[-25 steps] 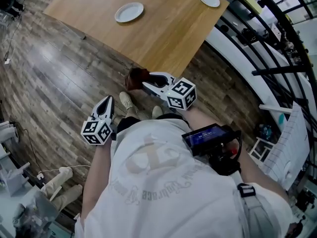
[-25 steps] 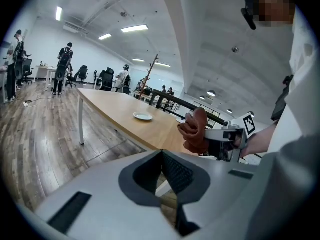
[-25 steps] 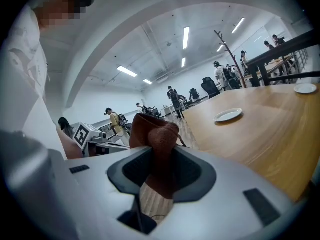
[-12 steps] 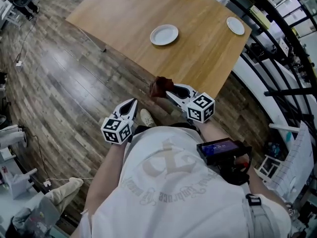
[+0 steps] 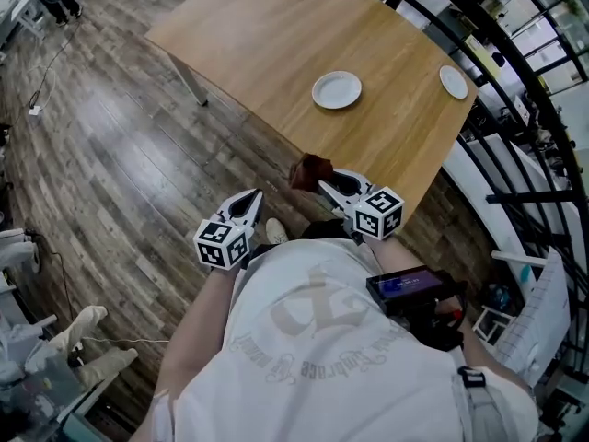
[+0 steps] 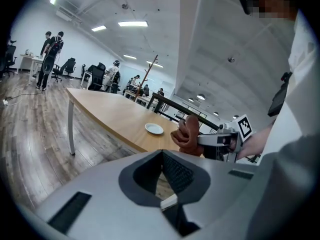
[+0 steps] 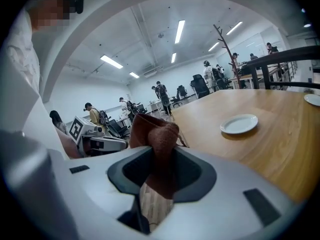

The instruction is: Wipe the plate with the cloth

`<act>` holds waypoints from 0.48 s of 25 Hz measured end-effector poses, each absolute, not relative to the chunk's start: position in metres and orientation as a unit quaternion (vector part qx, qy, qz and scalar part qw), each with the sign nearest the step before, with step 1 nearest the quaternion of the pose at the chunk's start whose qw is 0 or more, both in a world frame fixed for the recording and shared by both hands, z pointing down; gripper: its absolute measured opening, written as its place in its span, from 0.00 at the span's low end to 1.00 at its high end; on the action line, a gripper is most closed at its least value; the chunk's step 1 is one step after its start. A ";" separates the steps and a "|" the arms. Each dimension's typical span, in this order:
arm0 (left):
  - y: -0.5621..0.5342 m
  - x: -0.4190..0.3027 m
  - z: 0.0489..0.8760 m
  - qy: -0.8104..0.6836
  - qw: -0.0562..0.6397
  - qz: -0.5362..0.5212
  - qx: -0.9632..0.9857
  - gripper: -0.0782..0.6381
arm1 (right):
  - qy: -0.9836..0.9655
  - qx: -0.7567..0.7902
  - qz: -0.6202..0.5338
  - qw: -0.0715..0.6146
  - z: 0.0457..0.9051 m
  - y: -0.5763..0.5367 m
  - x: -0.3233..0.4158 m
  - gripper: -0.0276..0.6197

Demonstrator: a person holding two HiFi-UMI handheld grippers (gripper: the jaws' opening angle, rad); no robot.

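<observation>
A white plate (image 5: pixel 337 90) lies on the wooden table (image 5: pixel 276 35), well ahead of both grippers; it also shows in the left gripper view as plate (image 6: pixel 154 129) and in the right gripper view as plate (image 7: pixel 239 124). My right gripper (image 5: pixel 321 181) is shut on a bunched brown cloth (image 5: pixel 310 170) and hovers at the table's near edge. From the right gripper (image 7: pixel 155 156) the cloth (image 7: pixel 156 134) sticks up between the jaws. My left gripper (image 5: pixel 251 199) hangs over the floor, left of the right one, jaws together and holding nothing. From the left gripper (image 6: pixel 161 154) the cloth (image 6: pixel 188 134) is ahead to the right.
A second white plate (image 5: pixel 453 82) sits near the table's far right corner. Black railings (image 5: pixel 515 127) run along the right. A table leg (image 5: pixel 191 87) stands at left over wood flooring. People and office chairs (image 6: pixel 97 76) are far off in the room.
The person has stepped toward the table: both grippers are now nearer its edge, and the plate sits closer in the head view. The right gripper keeps hold of the cloth.
</observation>
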State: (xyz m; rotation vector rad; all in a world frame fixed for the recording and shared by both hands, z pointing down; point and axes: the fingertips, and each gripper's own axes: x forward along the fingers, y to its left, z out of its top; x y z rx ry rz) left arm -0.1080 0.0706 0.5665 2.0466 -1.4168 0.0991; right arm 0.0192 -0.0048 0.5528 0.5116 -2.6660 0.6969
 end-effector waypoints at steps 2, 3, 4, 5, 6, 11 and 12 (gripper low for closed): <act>0.068 -0.115 0.568 -0.542 0.322 0.036 0.775 0.13 | -0.937 0.182 0.244 0.172 0.552 -0.009 0.014 0.23; 0.067 -0.118 0.570 -0.543 0.323 0.035 0.774 0.13 | -0.937 0.183 0.244 0.172 0.553 -0.013 0.012 0.23; 0.066 -0.120 0.571 -0.543 0.323 0.034 0.774 0.13 | -0.936 0.185 0.245 0.173 0.554 -0.016 0.010 0.23; 0.065 -0.121 0.572 -0.543 0.324 0.034 0.774 0.13 | -0.935 0.186 0.247 0.175 0.557 -0.018 0.008 0.23; 0.064 -0.122 0.573 -0.543 0.324 0.033 0.774 0.13 | -0.933 0.189 0.250 0.178 0.561 -0.020 0.008 0.23; 0.060 -0.136 0.573 -0.556 0.325 0.033 0.764 0.13 | -0.930 0.182 0.262 0.181 0.570 -0.026 -0.003 0.23; 0.059 -0.139 0.573 -0.558 0.324 0.034 0.763 0.13 | -0.931 0.178 0.261 0.180 0.570 -0.028 -0.007 0.23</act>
